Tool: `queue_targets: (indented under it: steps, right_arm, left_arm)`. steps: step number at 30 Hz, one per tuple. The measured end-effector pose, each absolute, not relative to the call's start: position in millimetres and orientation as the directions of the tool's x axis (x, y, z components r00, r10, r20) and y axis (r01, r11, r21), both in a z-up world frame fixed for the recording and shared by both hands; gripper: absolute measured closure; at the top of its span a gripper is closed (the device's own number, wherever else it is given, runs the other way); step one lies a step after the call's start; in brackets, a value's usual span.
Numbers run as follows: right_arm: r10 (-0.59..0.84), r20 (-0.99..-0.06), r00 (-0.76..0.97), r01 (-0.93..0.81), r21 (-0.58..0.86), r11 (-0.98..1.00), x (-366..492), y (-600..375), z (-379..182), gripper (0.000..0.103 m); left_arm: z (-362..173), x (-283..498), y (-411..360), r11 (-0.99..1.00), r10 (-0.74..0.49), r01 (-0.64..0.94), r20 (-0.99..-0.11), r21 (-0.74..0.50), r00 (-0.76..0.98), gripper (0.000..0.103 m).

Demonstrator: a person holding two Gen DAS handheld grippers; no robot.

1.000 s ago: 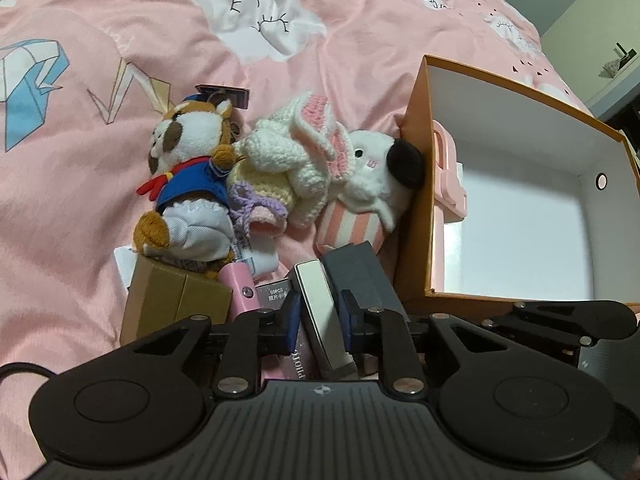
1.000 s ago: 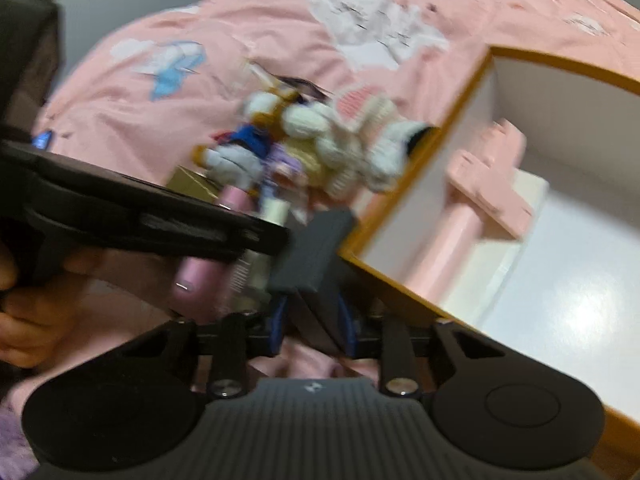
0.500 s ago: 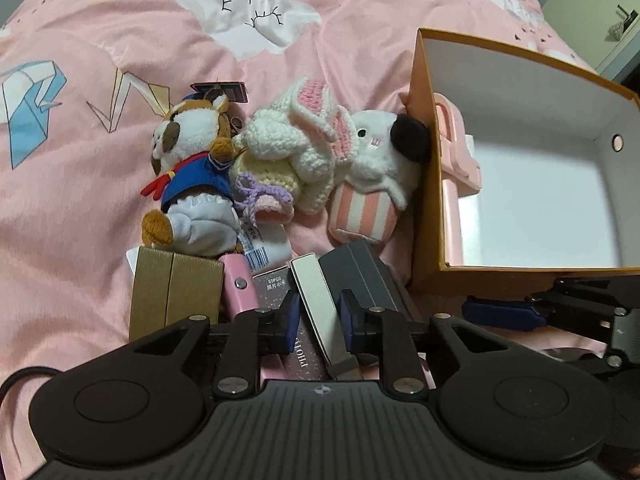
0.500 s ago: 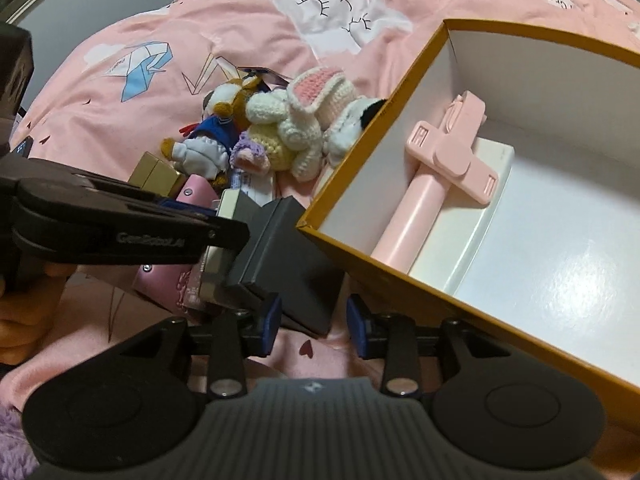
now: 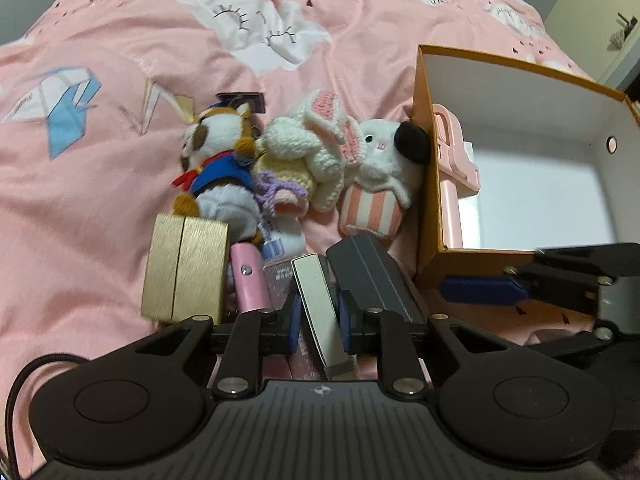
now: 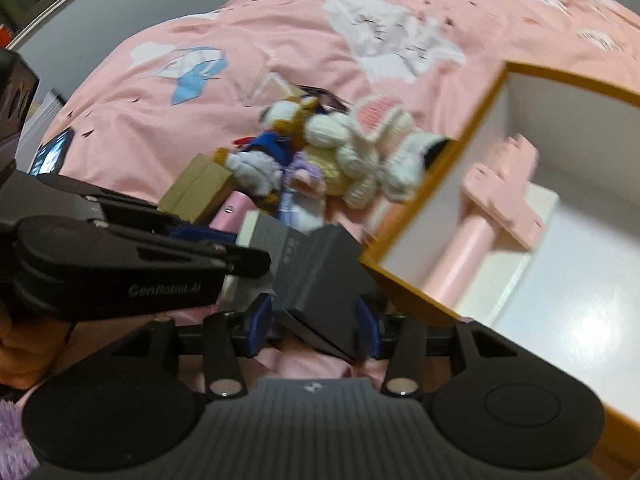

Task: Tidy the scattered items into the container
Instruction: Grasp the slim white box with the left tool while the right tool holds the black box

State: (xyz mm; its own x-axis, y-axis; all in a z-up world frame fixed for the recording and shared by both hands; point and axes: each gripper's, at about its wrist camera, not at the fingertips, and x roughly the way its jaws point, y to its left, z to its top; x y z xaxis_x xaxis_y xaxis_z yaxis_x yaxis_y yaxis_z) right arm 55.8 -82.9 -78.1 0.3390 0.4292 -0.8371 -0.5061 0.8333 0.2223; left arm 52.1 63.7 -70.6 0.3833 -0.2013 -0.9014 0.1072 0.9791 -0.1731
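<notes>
Orange cardboard forms the outer walls of the open, white-lined storage box [image 5: 426,168], which sits on the pink printed bedspread [image 5: 100,160] at about three o'clock of the cluttered pile and already holds a pink plastic folding stand [image 6: 500,200] leaning on its near-left wall. The step in hand is judged to be a double pick-up. The left gripper [image 5: 319,320] is clenched on a slim silver-faced rectangular box [image 5: 318,300], which is seen standing on edge between the blue pads. The right gripper [image 6: 314,320] brackets a dark grey flat rectangular case [image 6: 320,272], its pads at or very near the case's sides; whether the case is actually gripped cannot be told, as that view is blurred. Both items lie just beside the box's near-left corner, touching or nearly touching each other. Next, each piece would need to be raised above the orange rim and carried toward three o'clock before being let go over the white floor. Room is tight: the two tools crowd together at the corner, and the grey case almost meets the rim edge. At twelve o'clock a row of small plush toys [image 5: 304,160] is pressed against the box wall; a gold cardboard box [image 5: 184,272] and a pink cylindrical tube [image 5: 250,280] lie at ten o'clock. Free bedspread is left farther beyond.
</notes>
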Motion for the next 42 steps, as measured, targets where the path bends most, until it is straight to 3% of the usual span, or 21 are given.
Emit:
queue_targets:
  steps: [8,10,18,29,42]
  right_arm:
    - [0.385,-0.868,0.315,-0.567,0.153,0.809,59.2,-54.3,-91.6,0.051]
    - [0.366,-0.873,0.322,-0.564,0.133,0.815,58.9,-53.8,-92.7,0.057]
    - [0.38,-0.884,0.273,-0.461,0.227,0.858,56.6,-83.5,-95.0,0.063]
    - [0.357,-0.9,0.251,-0.336,0.265,0.904,47.2,-117.7,-95.9,0.061]
    - [0.341,-0.891,0.301,-0.442,0.186,0.878,48.2,-97.1,-87.4,0.057]
  left_arm:
    - [-73.6,45.8,79.9,0.971,-0.239,0.072,-0.897,-0.229,0.372,0.081]
    - [-74.3,45.6,81.2,0.969,-0.246,0.071,-0.896,-0.237,0.37,0.081]
    - [-77.9,44.5,80.2,0.962,-0.273,0.095,-0.896,-0.256,0.35,0.081]
    - [-80.1,39.5,60.9,0.944,-0.309,0.222,-0.893,-0.246,0.328,0.085]
    - [-93.2,46.8,57.0,0.941,-0.316,0.216,-0.903,-0.26,0.291,0.085]
